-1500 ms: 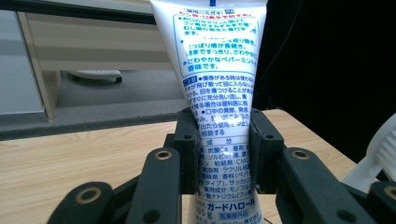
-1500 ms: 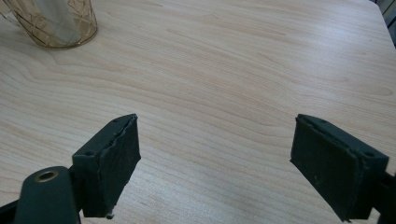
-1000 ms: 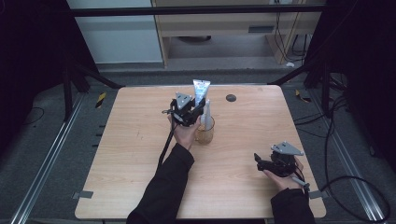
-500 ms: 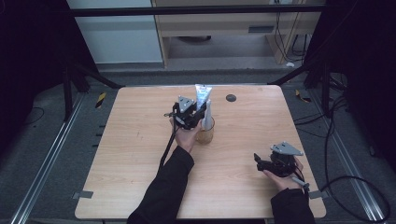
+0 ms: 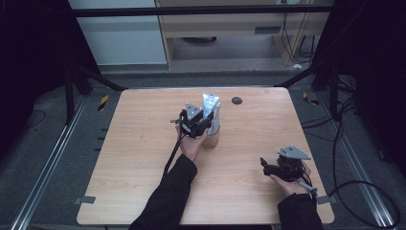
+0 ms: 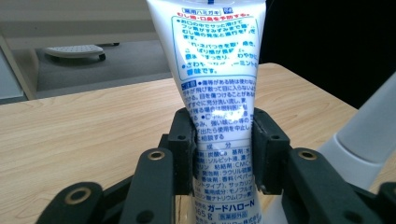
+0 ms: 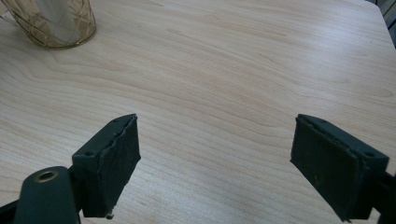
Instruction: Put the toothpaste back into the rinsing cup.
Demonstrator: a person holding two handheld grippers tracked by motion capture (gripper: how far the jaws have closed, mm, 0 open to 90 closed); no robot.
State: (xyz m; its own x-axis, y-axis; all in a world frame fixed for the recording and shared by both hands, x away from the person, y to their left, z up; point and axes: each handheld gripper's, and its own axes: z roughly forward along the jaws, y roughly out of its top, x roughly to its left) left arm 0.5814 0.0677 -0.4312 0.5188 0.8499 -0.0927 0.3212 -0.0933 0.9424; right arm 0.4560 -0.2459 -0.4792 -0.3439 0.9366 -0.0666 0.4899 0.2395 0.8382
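The left tool (image 6: 223, 156) has its 2 jaws on either side of a white tube (image 6: 218, 88) printed with blue text; the jaws have just been opening, and in the left gripper view the pads sit right at the tube's sides, the left pad touching it and the right one at its edge, so the grip looks loosened and I cannot tell whether it is quite let go. The tube stands upright, crimped end up, and in the high view it rises out of a cup (image 5: 211, 139) near the middle of the tabletop (image 5: 143, 158), with the left tool (image 5: 198, 122) just beside it on the left and the hand (image 5: 191, 143) behind the tool. A white and grey thing (image 6: 364, 135) leans at the right edge of the left gripper view, too cropped to name. A small dark disc (image 5: 236, 100) lies near the tabletop's far edge, well apart from the cup. The right tool (image 7: 215, 158) is released, its 2 jaws wide apart with bare wood between them; in the high view it (image 5: 268, 167) rests low near the right front corner, well apart from the tube. In the right gripper view the cup (image 7: 53, 23) shows as amber glass with a gold diamond pattern, far off at the top left.
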